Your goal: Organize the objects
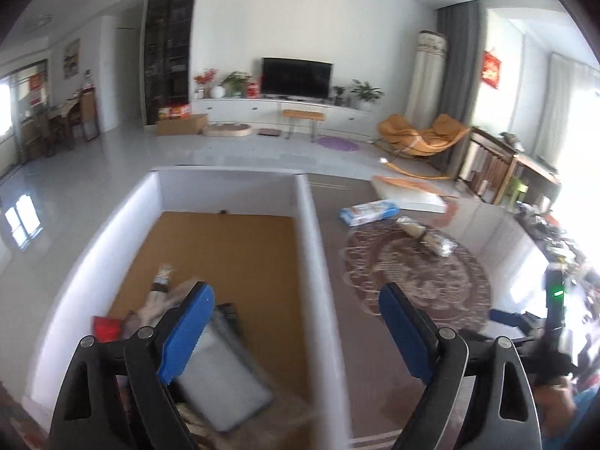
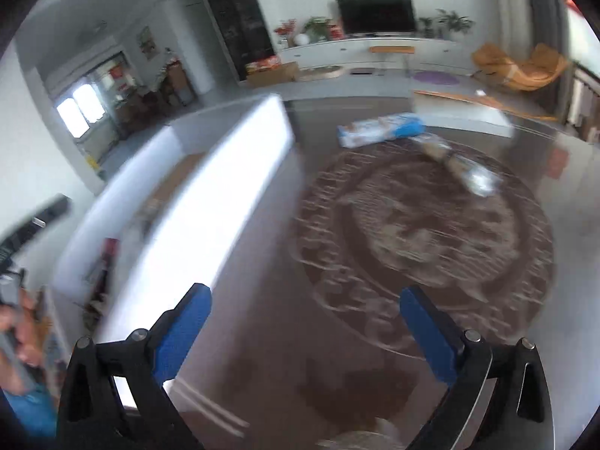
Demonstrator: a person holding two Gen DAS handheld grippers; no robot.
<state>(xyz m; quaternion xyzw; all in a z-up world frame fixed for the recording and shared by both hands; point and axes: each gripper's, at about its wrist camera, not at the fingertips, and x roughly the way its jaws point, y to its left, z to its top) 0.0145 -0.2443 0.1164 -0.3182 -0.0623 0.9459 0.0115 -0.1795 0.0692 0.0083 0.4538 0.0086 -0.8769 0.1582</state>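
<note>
A white open box (image 1: 311, 225) with a brown floor stands on the brown table. In it lie a grey padded packet (image 1: 221, 386), a red item (image 1: 107, 328) and a wrapped snack (image 1: 161, 281). My left gripper (image 1: 296, 300) is open and empty, above the box's right wall. My right gripper (image 2: 305, 305) is open and empty over the table beside the round patterned mat (image 2: 431, 232). A blue-and-white packet (image 2: 378, 129) and a clear wrapped packet (image 2: 461, 168) lie at the mat's far edge. The box (image 2: 210, 187) is to the right gripper's left.
A white flat board (image 1: 408, 195) with an orange strip lies beyond the packets. The right hand-held gripper (image 1: 555, 318) shows at the left view's right edge. Behind are a TV cabinet (image 1: 285, 108), an orange rocking chair (image 1: 423, 135) and a wooden shelf (image 1: 502, 165).
</note>
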